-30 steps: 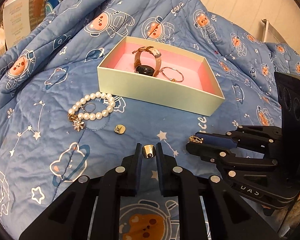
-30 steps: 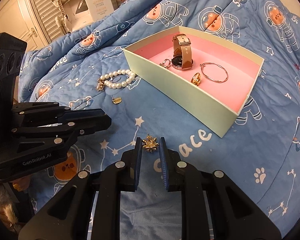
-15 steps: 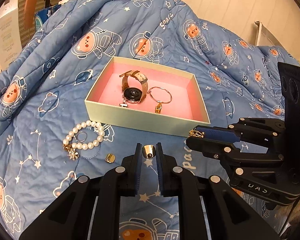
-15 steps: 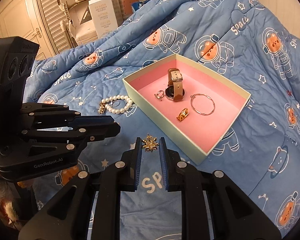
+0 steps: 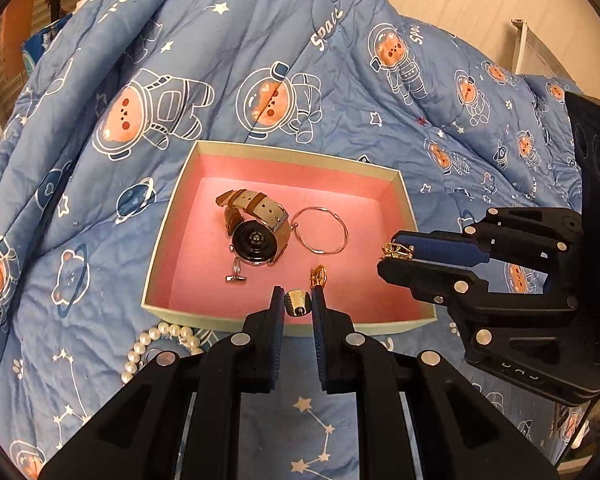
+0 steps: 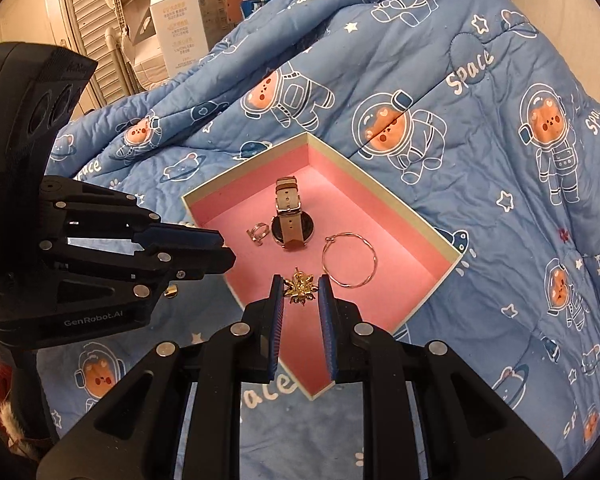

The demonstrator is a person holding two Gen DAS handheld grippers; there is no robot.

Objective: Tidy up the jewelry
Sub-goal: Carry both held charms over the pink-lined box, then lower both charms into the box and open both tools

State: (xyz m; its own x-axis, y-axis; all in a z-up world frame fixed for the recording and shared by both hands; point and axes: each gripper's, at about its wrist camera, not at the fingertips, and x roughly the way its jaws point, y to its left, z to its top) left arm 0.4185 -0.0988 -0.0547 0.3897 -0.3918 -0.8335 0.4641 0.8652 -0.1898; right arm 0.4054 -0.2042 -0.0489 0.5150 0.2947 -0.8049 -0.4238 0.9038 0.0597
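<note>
A pale box with a pink lining lies on the blue quilt. In it are a watch, a thin hoop, a small silver ring and a gold piece. My left gripper is shut on a gold ring above the box's near edge. My right gripper is shut on a gold flower-shaped piece, seen also in the left wrist view, above the box.
A pearl bracelet lies on the quilt just before the box. A small gold charm lies on the quilt under the left gripper. A white carton and shutters stand behind the bed.
Both grippers have moved forward with their pieces, from over the quilt to over the box. The box now fills more of both views.
</note>
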